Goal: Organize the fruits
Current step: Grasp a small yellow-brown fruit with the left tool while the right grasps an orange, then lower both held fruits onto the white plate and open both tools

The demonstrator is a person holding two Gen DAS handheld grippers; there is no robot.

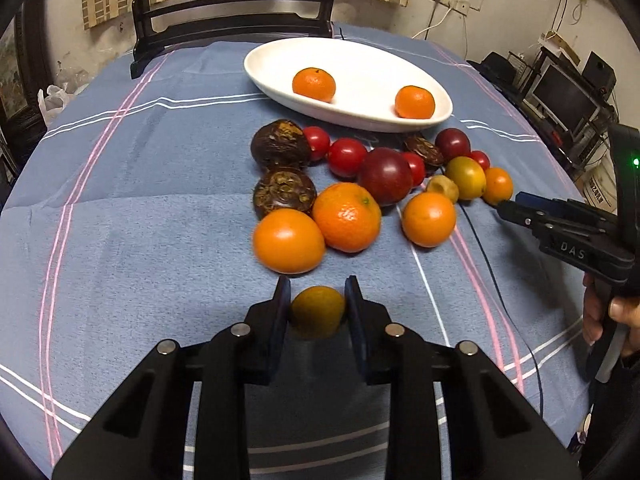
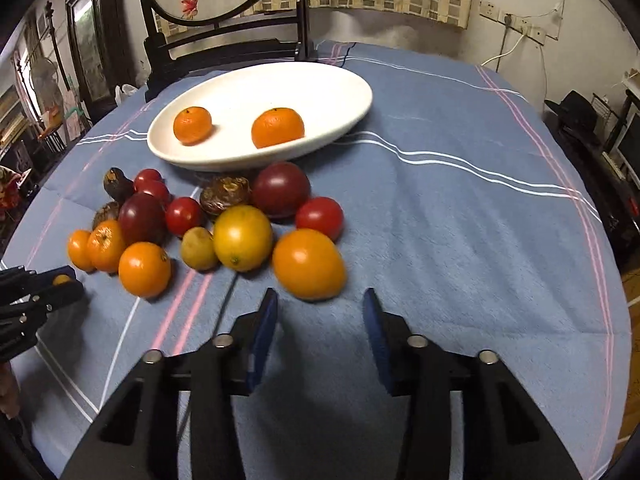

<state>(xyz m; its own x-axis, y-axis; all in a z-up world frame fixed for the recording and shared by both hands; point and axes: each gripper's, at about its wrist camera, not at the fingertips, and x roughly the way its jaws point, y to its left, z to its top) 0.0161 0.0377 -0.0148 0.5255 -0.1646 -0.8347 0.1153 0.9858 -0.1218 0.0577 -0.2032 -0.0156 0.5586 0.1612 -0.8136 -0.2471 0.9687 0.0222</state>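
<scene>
The left claw is clamped on a small yellow-green citrus, likely bound for the white oval dish toward the surface's far edge. The right claw gapes empty before an orange.

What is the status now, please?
Left gripper shut on small yellow-orange fruit. Right gripper open, empty. White oval dish holds two tangerines. Path clear.
</scene>
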